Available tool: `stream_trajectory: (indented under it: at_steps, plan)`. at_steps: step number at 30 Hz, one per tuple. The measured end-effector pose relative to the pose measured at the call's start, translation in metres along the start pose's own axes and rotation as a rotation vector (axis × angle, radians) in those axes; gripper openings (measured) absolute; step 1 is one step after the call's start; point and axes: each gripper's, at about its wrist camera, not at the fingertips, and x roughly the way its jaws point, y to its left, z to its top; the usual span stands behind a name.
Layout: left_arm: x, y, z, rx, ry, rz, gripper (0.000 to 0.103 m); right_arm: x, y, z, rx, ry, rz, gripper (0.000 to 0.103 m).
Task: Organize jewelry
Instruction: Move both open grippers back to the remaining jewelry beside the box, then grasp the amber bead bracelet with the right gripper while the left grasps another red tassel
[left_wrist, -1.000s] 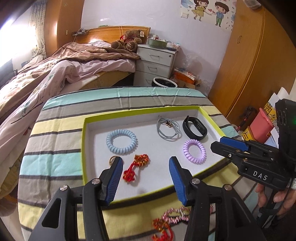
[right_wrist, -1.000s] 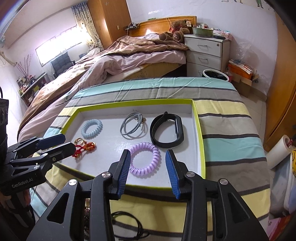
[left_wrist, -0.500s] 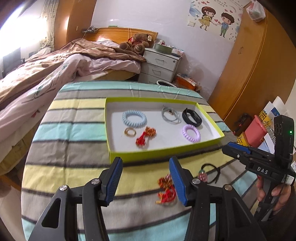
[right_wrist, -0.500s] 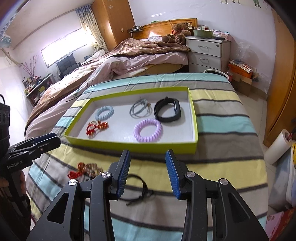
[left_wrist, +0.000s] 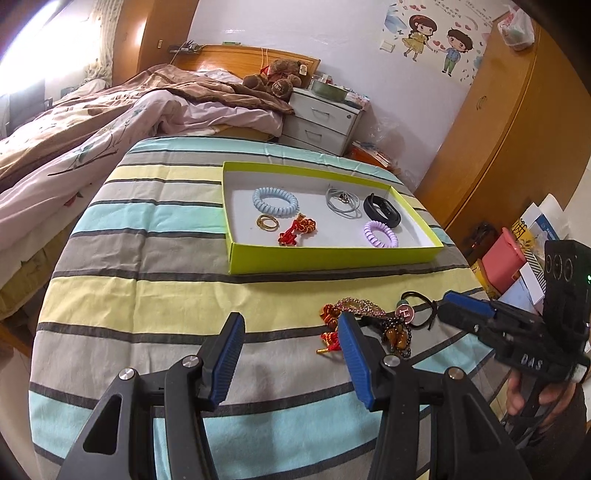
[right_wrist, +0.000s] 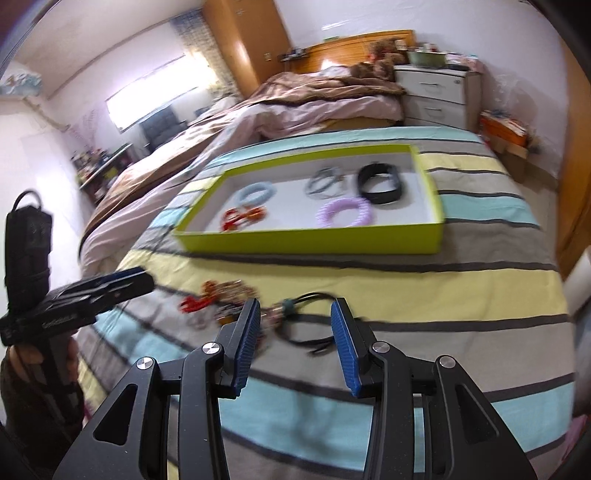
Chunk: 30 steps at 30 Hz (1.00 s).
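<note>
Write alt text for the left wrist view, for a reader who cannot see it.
An open, empty left hand-held gripper hovers over a striped cloth, beside a heap of jewelry still outside the green tray. The tray holds a blue coil band, purple coil band, black band, and red knot.

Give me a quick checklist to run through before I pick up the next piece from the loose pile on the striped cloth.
1. Left gripper empty, jaws apart: ok.
2. Right gripper empty, jaws apart: ok.
3. Black cord hair tie with a round charm lies in line with the right gripper's jaws: ok.
4. Pieces lie separate enough to lift one alone: not ok; the red knotted tassel, brown bead string and pink rhinestone piece lie in a tangle.
5. Free floor in the shallow yellow-green box: ok, bare white patches show between the items.
6. Hair tie clear of the bead string: cannot tell; the right wrist view is blurred.
</note>
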Motion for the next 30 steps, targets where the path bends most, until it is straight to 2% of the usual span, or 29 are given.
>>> stream_trajectory:
  at_steps: [4, 7, 21, 26, 27, 28, 29, 30]
  plan:
    - [-0.003, 0.005, -0.005, -0.011, 0.002, -0.002, 0.052, 0.012, 0.02, -0.001, -0.049, 0.03, 0.026, 0.042]
    - [-0.004, 0.009, -0.007, -0.018, 0.004, -0.004, 0.052, 0.023, 0.032, -0.001, -0.086, 0.058, 0.023, 0.051]
    - [-0.006, 0.018, -0.009, -0.031, 0.005, -0.011, 0.052, 0.047, 0.046, -0.003, -0.156, 0.132, -0.041, 0.051]
    - [-0.004, 0.018, -0.008, -0.028, 0.008, -0.012, 0.052, 0.049, 0.048, -0.006, -0.172, 0.132, -0.053, 0.051]
    - [-0.004, 0.018, -0.008, -0.027, 0.008, -0.014, 0.052, 0.049, 0.048, -0.006, -0.171, 0.134, -0.054, 0.049]
    - [-0.004, 0.018, -0.008, -0.027, 0.009, -0.016, 0.052, 0.049, 0.047, -0.007, -0.169, 0.132, -0.059, 0.039]
    - [-0.003, 0.017, -0.008, -0.026, 0.011, -0.016, 0.052, 0.05, 0.047, -0.007, -0.169, 0.131, -0.067, 0.033]
    - [-0.002, 0.017, -0.008, -0.024, 0.012, -0.018, 0.052, 0.049, 0.046, -0.008, -0.166, 0.13, -0.065, 0.032]
